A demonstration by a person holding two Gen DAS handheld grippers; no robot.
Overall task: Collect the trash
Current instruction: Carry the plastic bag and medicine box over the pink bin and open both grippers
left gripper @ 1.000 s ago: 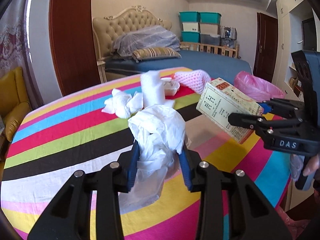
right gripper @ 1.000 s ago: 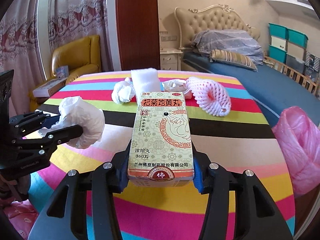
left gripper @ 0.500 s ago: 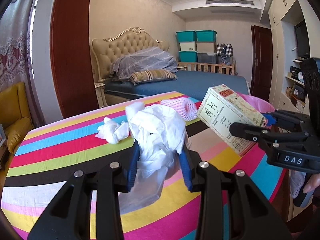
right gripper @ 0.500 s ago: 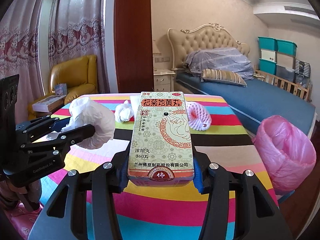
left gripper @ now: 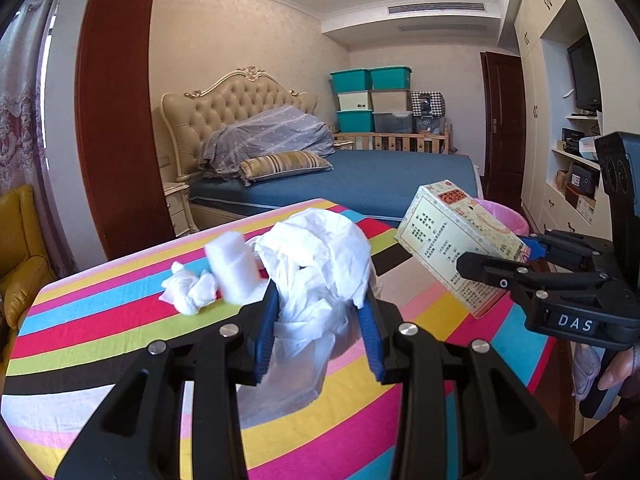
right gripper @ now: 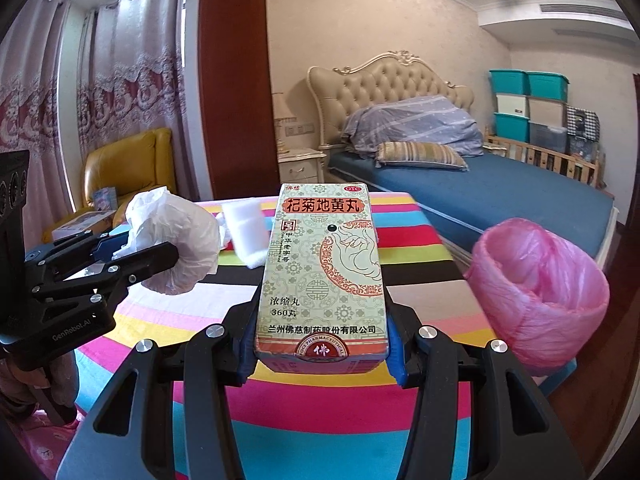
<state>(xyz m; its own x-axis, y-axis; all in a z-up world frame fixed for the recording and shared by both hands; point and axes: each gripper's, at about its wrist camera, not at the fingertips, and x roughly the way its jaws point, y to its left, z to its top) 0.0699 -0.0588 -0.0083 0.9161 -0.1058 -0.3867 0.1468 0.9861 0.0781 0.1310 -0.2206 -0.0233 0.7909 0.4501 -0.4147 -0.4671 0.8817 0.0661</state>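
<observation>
My left gripper (left gripper: 318,312) is shut on a crumpled white plastic bag (left gripper: 320,264), lifted above the striped table (left gripper: 100,344). The same bag (right gripper: 172,240) shows at the left of the right wrist view. My right gripper (right gripper: 320,344) is shut on a pale green medicine box (right gripper: 324,268) with red Chinese print, held flat and off the table. That box (left gripper: 456,240) appears at the right of the left wrist view. A pink-lined trash bin (right gripper: 540,284) stands just beyond the table's right edge. A white foam piece (left gripper: 232,268) and a tissue wad (left gripper: 188,296) lie on the table.
A bed (right gripper: 460,184) with a tufted headboard stands behind the table. A yellow armchair (right gripper: 128,168) sits by the curtains at the left. Teal storage boxes (left gripper: 368,100) are stacked against the far wall. A person's hand (left gripper: 616,372) grips the right tool's handle.
Both grippers have risen and swung toward the right with their loads. The pink bin has come closer in the right wrist view, and the table items have slid left and lower.
</observation>
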